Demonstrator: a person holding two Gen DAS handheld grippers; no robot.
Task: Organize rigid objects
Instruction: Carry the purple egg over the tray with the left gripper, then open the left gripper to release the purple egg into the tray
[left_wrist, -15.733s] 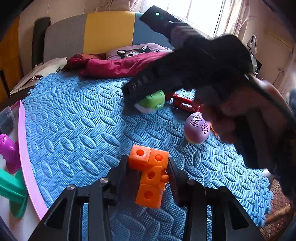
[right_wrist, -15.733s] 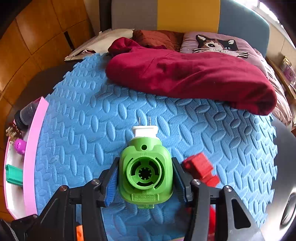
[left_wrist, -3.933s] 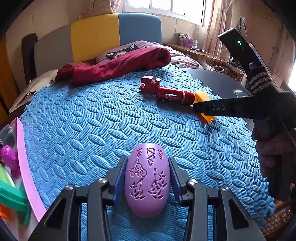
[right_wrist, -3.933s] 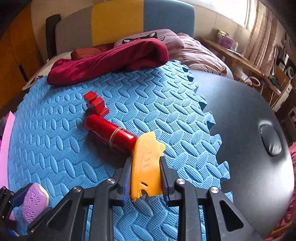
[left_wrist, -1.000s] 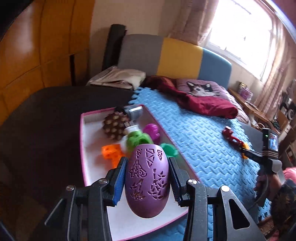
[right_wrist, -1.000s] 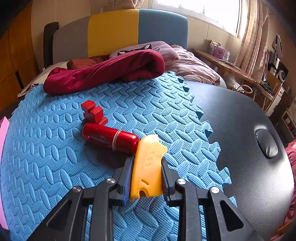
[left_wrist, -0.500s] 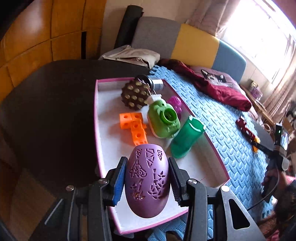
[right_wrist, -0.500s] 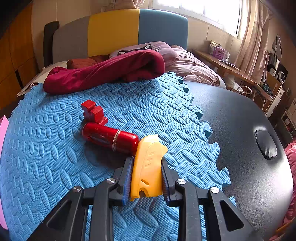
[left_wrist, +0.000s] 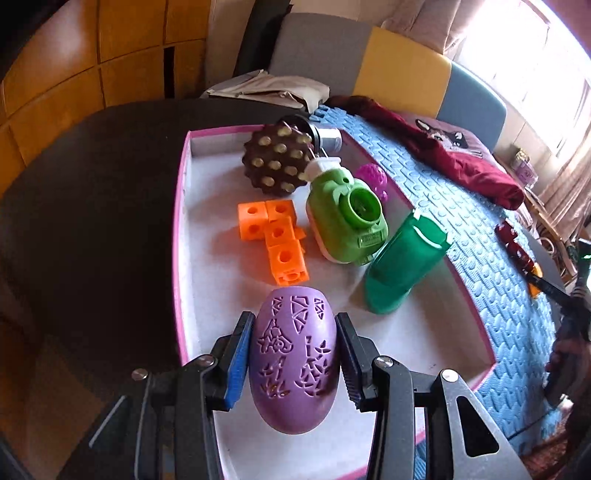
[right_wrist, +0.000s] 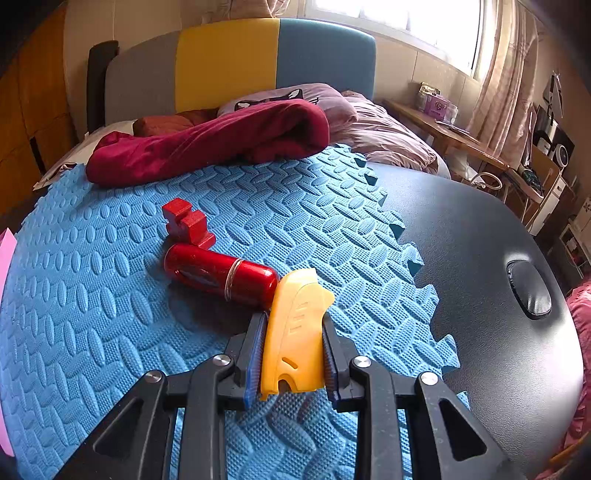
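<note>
Left wrist view: our left gripper (left_wrist: 294, 356) clamps the purple patterned egg (left_wrist: 294, 360) over the pink-rimmed white tray (left_wrist: 179, 236)'s bare near end; our right gripper (right_wrist: 291, 354) pinches the yellow plastic scraper (right_wrist: 293, 341) by the blue foam mat (right_wrist: 110, 295)'s edge.

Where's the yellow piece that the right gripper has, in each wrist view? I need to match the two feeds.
Left wrist: yellow piece is a small sliver at the far right edge, beyond the red cylinder, on the blue mat.
Right wrist: yellow piece is at bottom centre, in the right gripper, its tip against the red cylinder.
Shared landmark: the dark red cloth at the mat's far end.
</note>
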